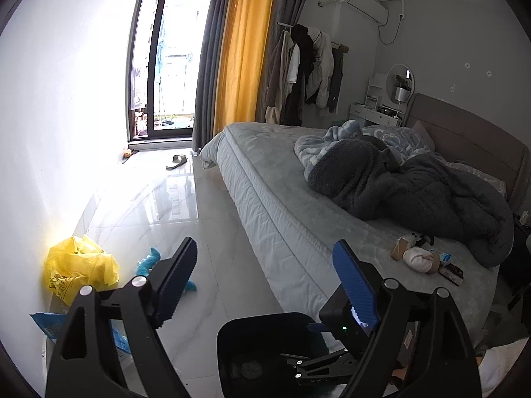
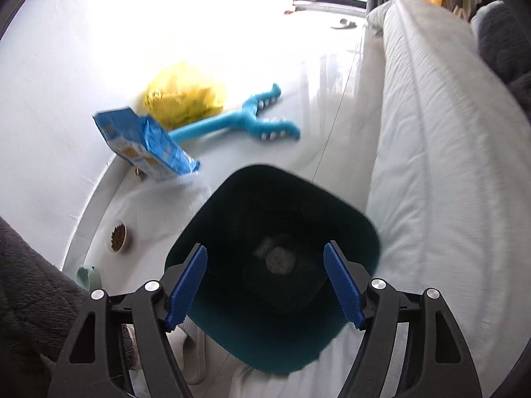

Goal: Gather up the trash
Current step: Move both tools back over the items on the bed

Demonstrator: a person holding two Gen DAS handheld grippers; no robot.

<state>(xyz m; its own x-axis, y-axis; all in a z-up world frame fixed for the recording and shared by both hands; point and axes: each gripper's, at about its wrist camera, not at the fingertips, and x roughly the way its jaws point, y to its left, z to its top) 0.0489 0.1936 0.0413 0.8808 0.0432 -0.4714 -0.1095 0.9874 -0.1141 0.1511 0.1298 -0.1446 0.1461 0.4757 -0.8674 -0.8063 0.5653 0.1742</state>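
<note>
Left wrist view: the left gripper (image 1: 262,282) stands wide with nothing between its fingers, aimed across the floor toward the bed (image 1: 265,179). The dark bin (image 1: 229,348) sits at the lower middle of the frame, with the right gripper (image 1: 348,328) reaching in over its rim from the lower right. A crumpled yellow bag (image 1: 79,267) lies at the lower left against the wall, a blue pack (image 1: 49,326) below it at the frame's edge, and a blue toy (image 1: 156,260) just right of the bag. More litter (image 1: 428,258) sits on the bed's near corner, right of centre: a small box, a pale wad and wrappers, close together.

Right wrist view: the right gripper (image 2: 265,285) is also wide and empty, pointing steeply down into the bin (image 2: 232,338), whose mouth faces up at the camera. A greyish wad (image 2: 280,258) lies on its bottom, at the frame's lower centre. The drop looks done. To do the next step well, I would clear the rim before swinging away, so the bin is not tipped.

The blue pack (image 2: 146,142), at the left of centre, leans on the wall, its long axis running from upper left to lower right. The yellow bag (image 2: 186,96) is shapeless, with no clear axis. The toy (image 2: 239,119) has its forked end at the upper right.
</note>
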